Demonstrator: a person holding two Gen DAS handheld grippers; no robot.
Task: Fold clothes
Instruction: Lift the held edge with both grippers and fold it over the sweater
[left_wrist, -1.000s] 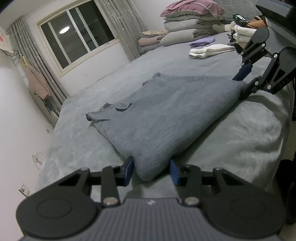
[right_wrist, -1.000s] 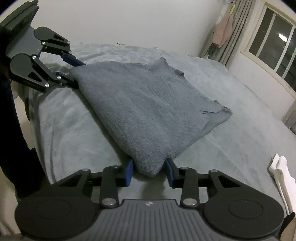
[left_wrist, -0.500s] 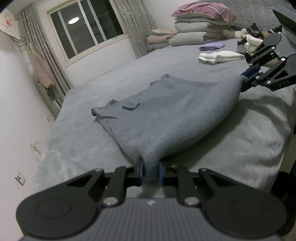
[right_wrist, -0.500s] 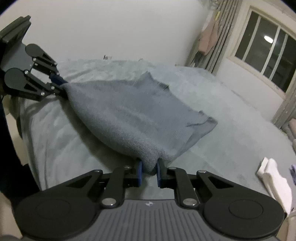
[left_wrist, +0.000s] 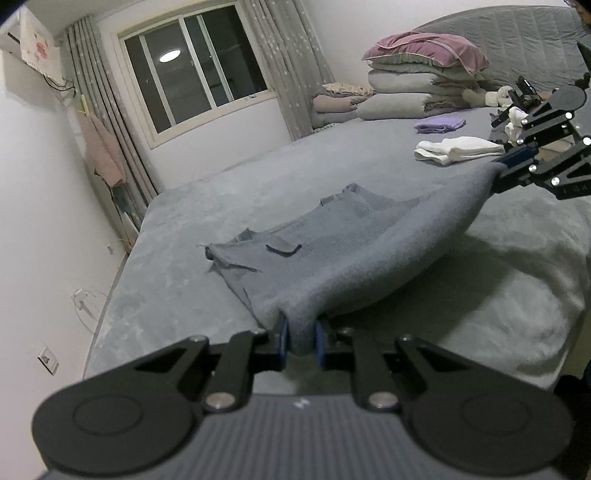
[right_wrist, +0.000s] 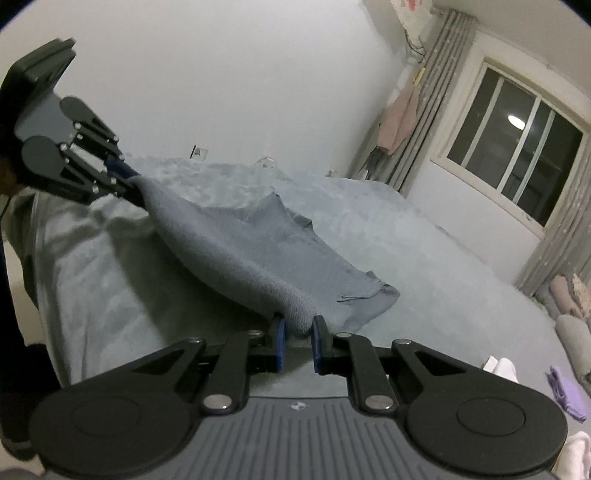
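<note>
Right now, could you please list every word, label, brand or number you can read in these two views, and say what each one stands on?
No text can be read in either view.
Left gripper body: a small pale logo mark, too blurred to read.
Right gripper body: a similar small mark, also unreadable.
Patterned cover high on the wall: red motifs, no legible words.

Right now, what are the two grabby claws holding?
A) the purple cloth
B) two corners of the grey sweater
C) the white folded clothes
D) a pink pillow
B: the left gripper and the right gripper each pinch a near corner of the grey sweater, whose near edge hangs lifted off the bed while the far part lies on it.
</note>
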